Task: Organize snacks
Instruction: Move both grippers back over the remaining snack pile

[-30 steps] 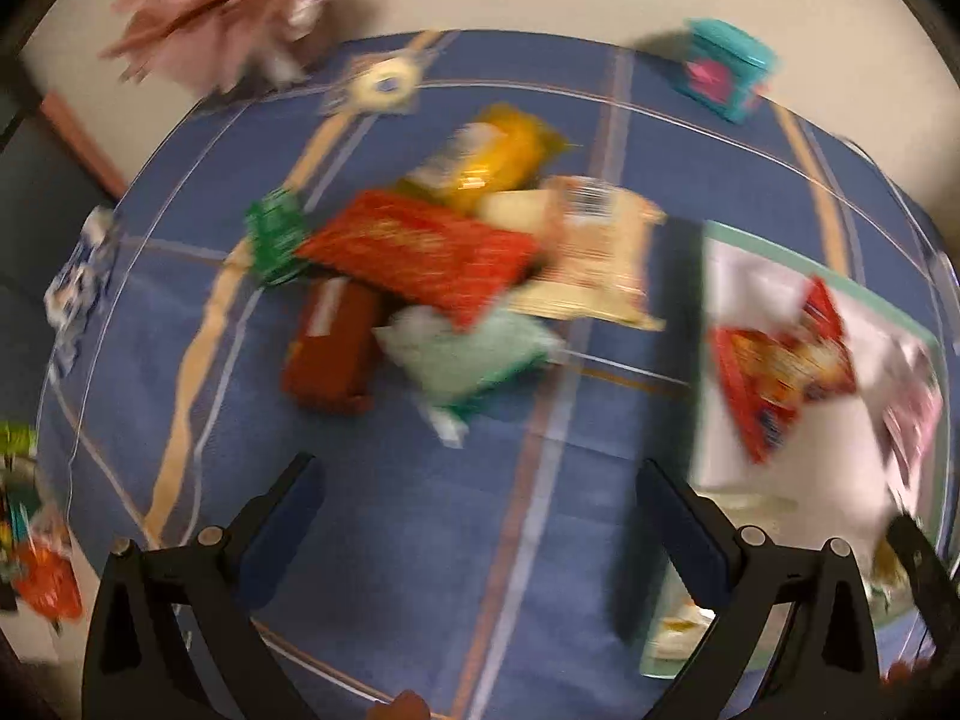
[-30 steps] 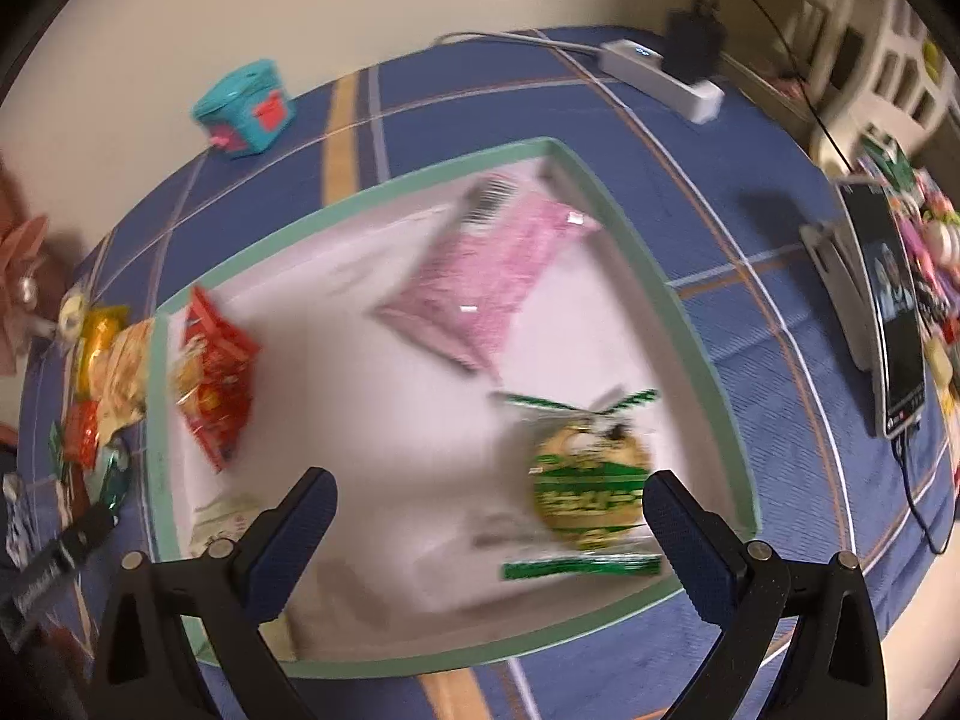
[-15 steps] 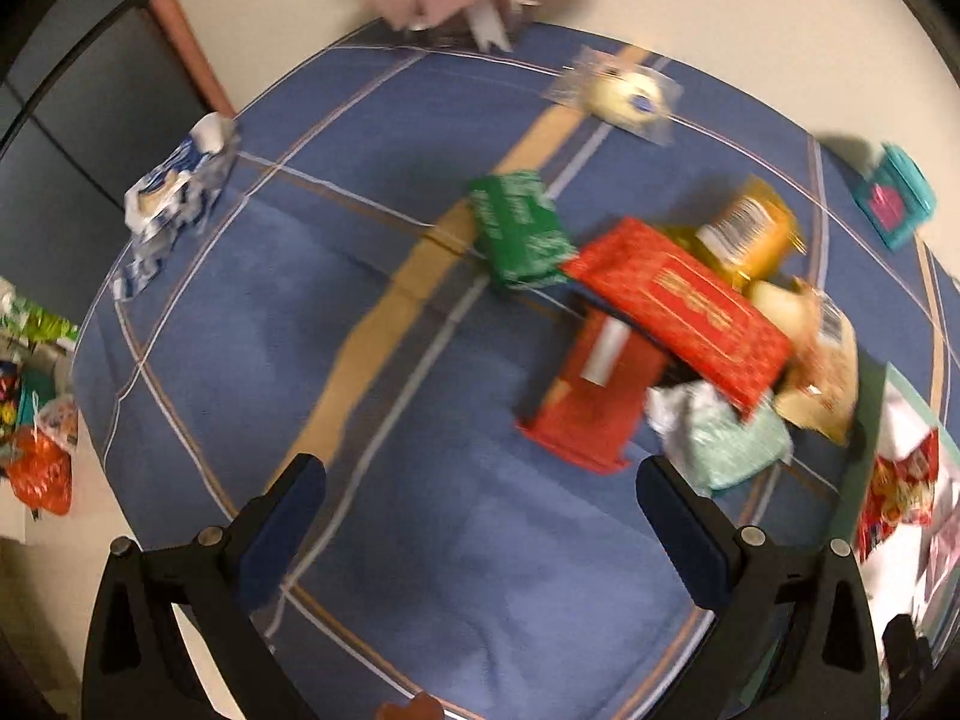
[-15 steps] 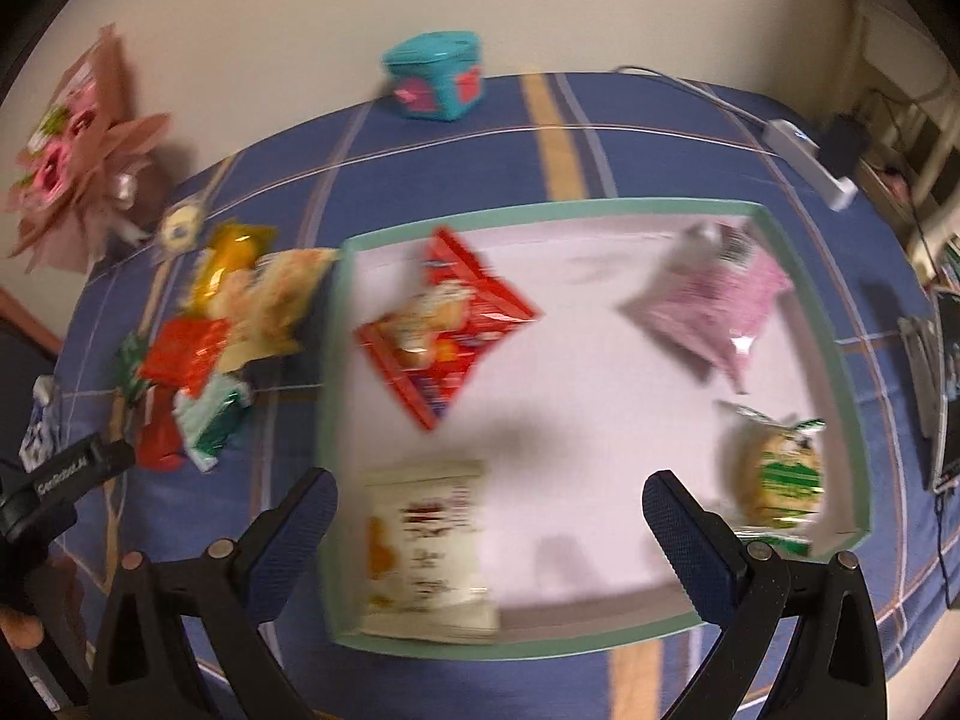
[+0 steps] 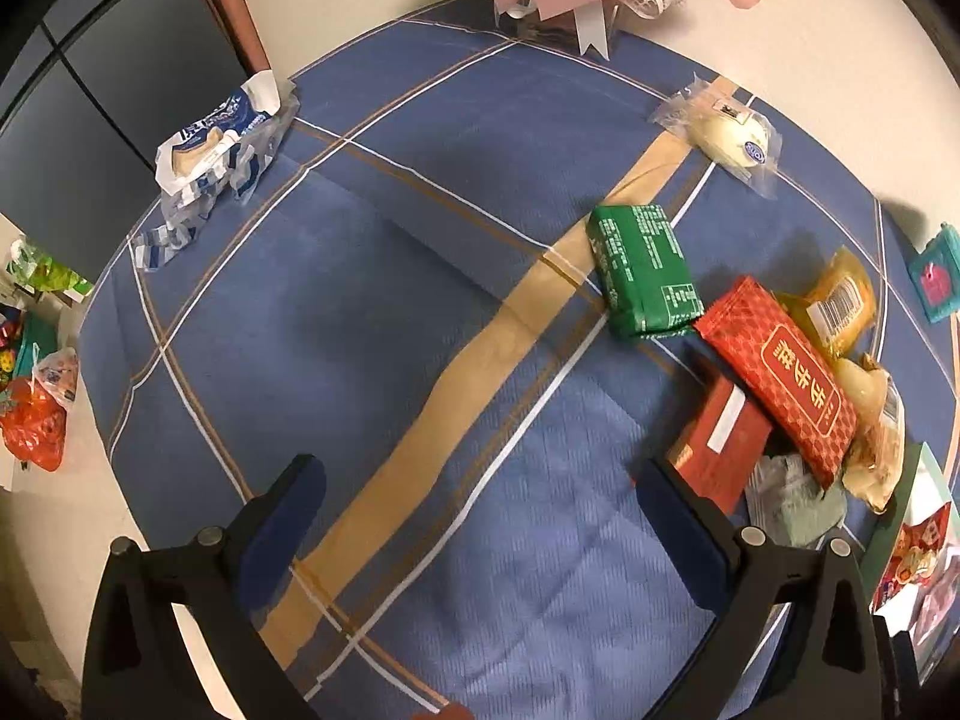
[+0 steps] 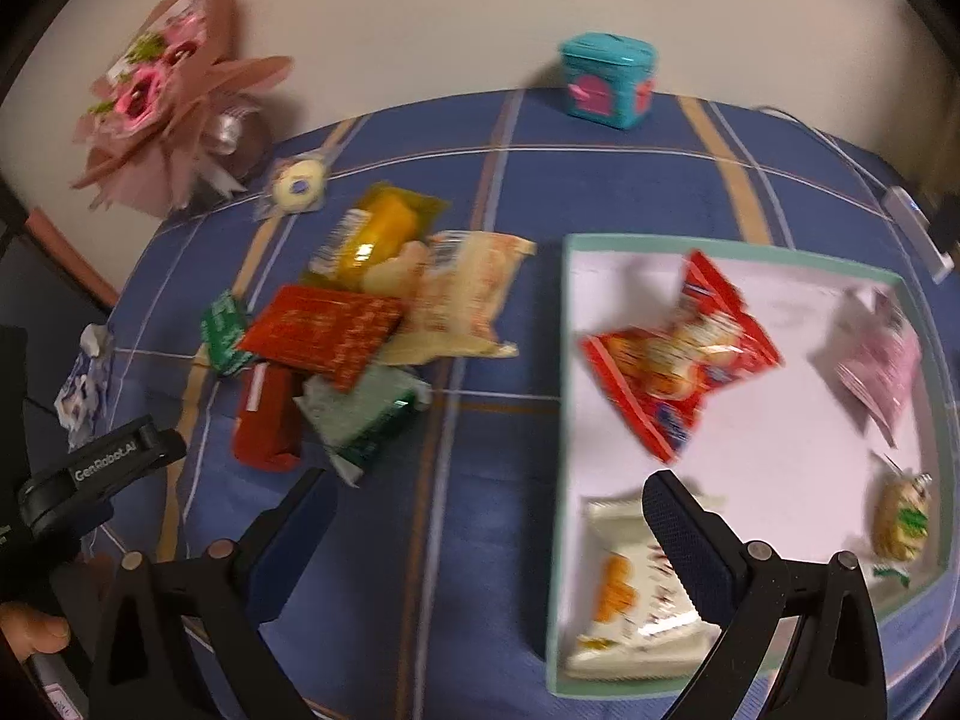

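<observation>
Moved: both views had swung left since a second ago, off the tray and toward the loose pile.
Jaws: left gripper (image 5: 480, 516) and right gripper (image 6: 489, 516) both stood wide, holding nothing.
Snacks: heap (image 6: 360, 330) lay on the counter (image 5: 360, 300), just beside the tray (image 6: 561, 420); four packets inside.
Method: probably take the pale green packet (image 6: 360, 414) first, by one edge.
Pose: both hung above the counter, tilted downward.

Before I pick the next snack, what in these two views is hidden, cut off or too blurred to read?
- Dark red box: left wrist view, mostly under the red packet.
- Tray: left wrist view, cut off by the frame edge.
- Pale green packet: right wrist view, motion-blurred, print unreadable.
- White packet: right wrist view, partly behind a finger of the right gripper.
</observation>
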The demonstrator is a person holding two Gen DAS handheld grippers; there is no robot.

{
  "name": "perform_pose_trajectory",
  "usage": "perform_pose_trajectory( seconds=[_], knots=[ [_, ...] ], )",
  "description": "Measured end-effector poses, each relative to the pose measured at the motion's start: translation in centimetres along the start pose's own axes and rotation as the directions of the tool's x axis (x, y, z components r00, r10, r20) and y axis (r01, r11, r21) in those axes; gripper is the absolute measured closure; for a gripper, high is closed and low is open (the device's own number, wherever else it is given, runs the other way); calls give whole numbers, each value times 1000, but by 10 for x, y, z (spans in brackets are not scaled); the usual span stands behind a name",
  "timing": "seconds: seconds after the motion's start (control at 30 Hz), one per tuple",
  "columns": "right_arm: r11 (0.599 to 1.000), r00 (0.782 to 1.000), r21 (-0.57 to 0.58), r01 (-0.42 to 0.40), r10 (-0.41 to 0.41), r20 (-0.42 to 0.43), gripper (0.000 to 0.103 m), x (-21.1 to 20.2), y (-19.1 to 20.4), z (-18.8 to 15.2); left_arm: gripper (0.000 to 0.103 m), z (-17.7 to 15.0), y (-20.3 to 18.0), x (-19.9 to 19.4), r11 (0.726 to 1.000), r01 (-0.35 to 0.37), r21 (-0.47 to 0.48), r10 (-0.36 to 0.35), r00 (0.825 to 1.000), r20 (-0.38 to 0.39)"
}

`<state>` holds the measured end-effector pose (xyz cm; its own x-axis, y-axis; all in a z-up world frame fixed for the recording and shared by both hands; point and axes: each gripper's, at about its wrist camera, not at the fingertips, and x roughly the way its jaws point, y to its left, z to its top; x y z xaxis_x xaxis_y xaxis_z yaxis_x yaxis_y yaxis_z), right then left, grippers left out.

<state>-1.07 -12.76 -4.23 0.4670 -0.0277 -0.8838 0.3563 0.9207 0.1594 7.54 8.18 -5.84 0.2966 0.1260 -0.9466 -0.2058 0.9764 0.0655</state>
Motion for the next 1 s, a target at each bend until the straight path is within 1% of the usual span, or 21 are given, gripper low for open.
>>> perform_pose_trajectory(
  seconds=[0.17, 0.3, 0.47, 0.53, 0.7, 0.8, 0.9, 1.0],
  knots=[
    [999, 1000, -51, -11, 11, -5, 0, 15, 18, 6, 0, 3, -11, 10, 999, 37, 22, -37, 999, -20],
    [997, 1000, -75, -20, 18, -25, 0, 29, 25, 10, 0, 7, -20, 21, 995, 93, 31, -92, 994, -51],
    [995, 998, -92, -35, 31, -49, 0, 50, 32, 14, 0, 14, -25, 33, 991, 127, 35, -124, 990, -73],
    [995, 998, -97, -29, 23, -57, 0, 57, 33, 16, 0, 16, -28, 37, 991, 133, 36, -129, 988, -83],
    [995, 998, -98, -27, 21, -65, 0, 69, 33, 21, 0, 24, -34, 40, 985, 163, 53, -159, 984, -77],
    [994, 997, -101, -43, 37, -64, 0, 72, 34, 24, 0, 27, -40, 41, 980, 188, 69, -182, 980, -83],
    [991, 998, -126, -40, 33, -59, 0, 75, 40, 26, 0, 29, -49, 41, 974, 209, 91, -201, 976, -86],
    [988, 997, -152, -35, 24, -72, 0, 81, 45, 26, 0, 31, -57, 42, 970, 222, 104, -213, 973, -90]
  ],
)
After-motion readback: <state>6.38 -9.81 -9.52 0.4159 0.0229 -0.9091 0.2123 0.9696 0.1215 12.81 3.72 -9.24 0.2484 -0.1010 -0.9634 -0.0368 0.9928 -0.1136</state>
